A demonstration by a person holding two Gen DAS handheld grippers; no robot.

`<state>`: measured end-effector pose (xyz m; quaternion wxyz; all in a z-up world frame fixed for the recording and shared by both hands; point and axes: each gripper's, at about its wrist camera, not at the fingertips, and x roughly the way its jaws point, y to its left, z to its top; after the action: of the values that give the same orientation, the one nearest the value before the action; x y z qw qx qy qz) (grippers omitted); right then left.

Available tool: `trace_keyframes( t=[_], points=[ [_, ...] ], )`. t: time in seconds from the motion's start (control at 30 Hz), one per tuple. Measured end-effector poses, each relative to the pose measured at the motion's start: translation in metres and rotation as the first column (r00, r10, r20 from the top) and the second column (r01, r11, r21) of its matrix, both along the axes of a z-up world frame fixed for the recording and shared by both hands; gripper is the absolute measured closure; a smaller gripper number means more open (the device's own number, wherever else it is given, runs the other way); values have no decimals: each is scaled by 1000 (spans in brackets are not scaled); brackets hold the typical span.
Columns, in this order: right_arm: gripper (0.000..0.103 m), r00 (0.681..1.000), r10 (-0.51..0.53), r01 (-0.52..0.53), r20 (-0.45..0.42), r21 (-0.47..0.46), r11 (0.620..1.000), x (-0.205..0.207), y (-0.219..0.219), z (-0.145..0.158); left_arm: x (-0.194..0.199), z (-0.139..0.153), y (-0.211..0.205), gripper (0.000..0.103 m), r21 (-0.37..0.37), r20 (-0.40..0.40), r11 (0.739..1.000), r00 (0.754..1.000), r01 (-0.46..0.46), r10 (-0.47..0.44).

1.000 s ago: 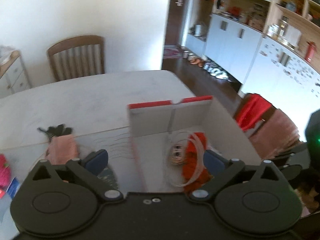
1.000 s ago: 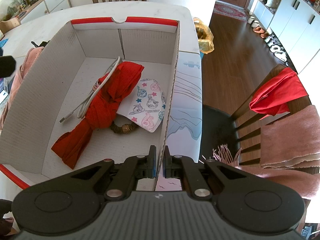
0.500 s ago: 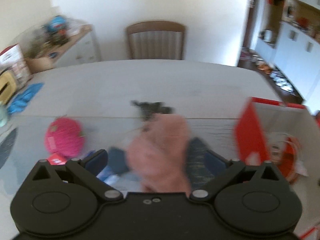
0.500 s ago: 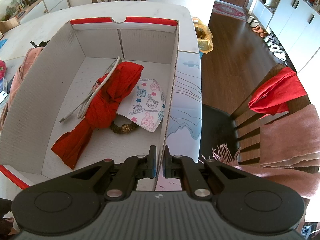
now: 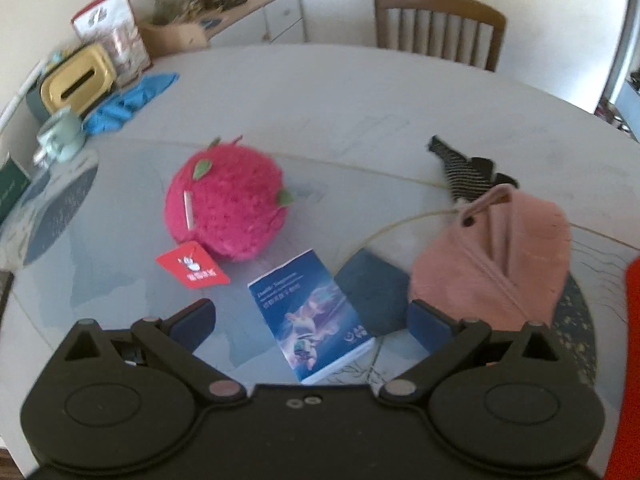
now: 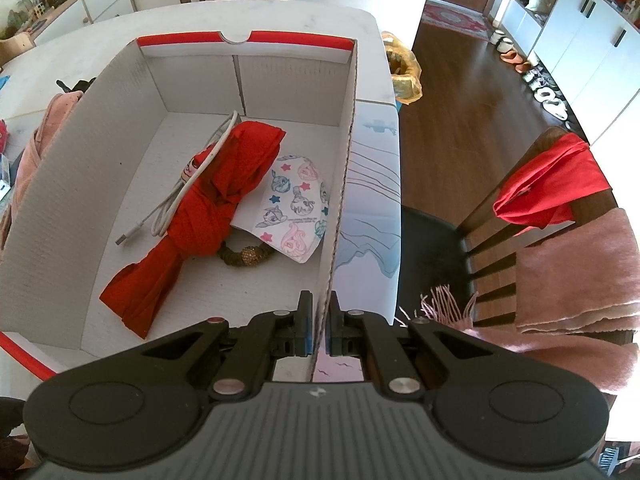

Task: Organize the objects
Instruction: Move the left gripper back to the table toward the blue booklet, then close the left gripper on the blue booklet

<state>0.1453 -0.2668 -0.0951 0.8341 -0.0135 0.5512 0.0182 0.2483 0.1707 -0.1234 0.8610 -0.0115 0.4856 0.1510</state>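
Observation:
My left gripper [image 5: 310, 316] is open and empty above the table, with a blue booklet [image 5: 310, 314] lying between its fingers. A pink strawberry plush [image 5: 226, 208] with a red tag lies beyond it on the left. A pink cap [image 5: 494, 258] and a striped black sock [image 5: 464, 170] lie on the right. My right gripper [image 6: 319, 326] is shut on the right wall of the white cardboard box [image 6: 344, 168]. The box holds a red cloth [image 6: 208, 216], a white cable [image 6: 180, 196], a cartoon-print pouch [image 6: 294, 208] and a beaded bracelet [image 6: 244, 256].
A dark blue pad [image 5: 372, 296] lies beside the booklet. A yellow tissue box [image 5: 76, 80], a blue cloth [image 5: 128, 100] and a mug [image 5: 60, 136] are at the table's far left. Chairs stand at the far side [image 5: 438, 28] and to the right [image 6: 540, 220], draped with cloths.
The left gripper has swung left, away from the box, and now looks over the plush, booklet and cap. The right gripper has kept its hold on the box wall.

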Motion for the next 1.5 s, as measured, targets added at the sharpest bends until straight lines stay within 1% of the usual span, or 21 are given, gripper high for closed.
trace_keyframes(
  t=[0.1, 0.17, 0.27, 0.43, 0.53, 0.57, 0.63, 0.67, 0.77, 0.8, 0.83, 1.03, 1.23, 1.33, 1.5],
  points=[
    [98, 1000, -5, 5, -3, 2, 1000, 0, 0, 0, 5, -9, 4, 2, -12, -13, 1000, 1000, -20, 20],
    [98, 1000, -6, 6, -5, 1, 1000, 0, 0, 0, 5, -13, 7, 2, -15, -2, 999, 999, -52, 52],
    [98, 1000, -9, 9, -7, 1, 1000, 0, 0, -1, 4, -18, 10, 5, -43, 6, 995, 996, -87, 87],
    [98, 1000, -11, 11, -10, 1, 1000, 0, 0, -1, 9, -26, 12, 15, -46, -21, 991, 992, -124, 123],
    [98, 1000, -11, 11, -10, 2, 1000, 0, 0, -1, 9, -28, 14, 21, -50, -28, 990, 991, -129, 128],
    [98, 1000, -12, 12, -10, 3, 1000, 0, 0, -2, 8, -28, 14, 21, -57, -31, 990, 991, -129, 128],
    [98, 1000, -13, 13, -11, 4, 1000, 0, 1, -2, 8, -28, 14, 26, -68, -30, 989, 991, -131, 130],
    [98, 1000, -13, 13, -11, 3, 1000, 0, 1, -2, 7, -28, 14, 27, -72, -30, 989, 991, -130, 128],
    [98, 1000, -12, 12, -10, 4, 1000, 0, 1, -2, 7, -27, 16, 40, -84, -24, 989, 992, -125, 123],
    [98, 1000, -12, 12, -10, 4, 1000, -1, 1, -2, 7, -26, 16, 46, -86, -22, 989, 992, -123, 122],
    [98, 1000, -13, 13, -10, 4, 1000, 0, 1, -2, 6, -26, 15, 48, -88, -21, 989, 992, -122, 121],
    [98, 1000, -12, 12, -8, 4, 1000, -1, 1, -1, -1, -17, 13, 55, -111, 10, 989, 995, -101, 102],
    [98, 1000, -11, 11, -6, 5, 1000, -1, 1, 0, -12, 1, 3, 55, -130, 50, 990, 997, -48, 55],
    [98, 1000, -11, 11, -5, 6, 1000, -1, 1, 0, -18, 12, -3, 55, -150, 73, 988, 997, -20, 31],
    [98, 1000, -9, 9, -1, 6, 1000, -1, 1, 1, -28, 38, -23, 55, -162, 117, 985, 993, 53, -34]
  ],
)
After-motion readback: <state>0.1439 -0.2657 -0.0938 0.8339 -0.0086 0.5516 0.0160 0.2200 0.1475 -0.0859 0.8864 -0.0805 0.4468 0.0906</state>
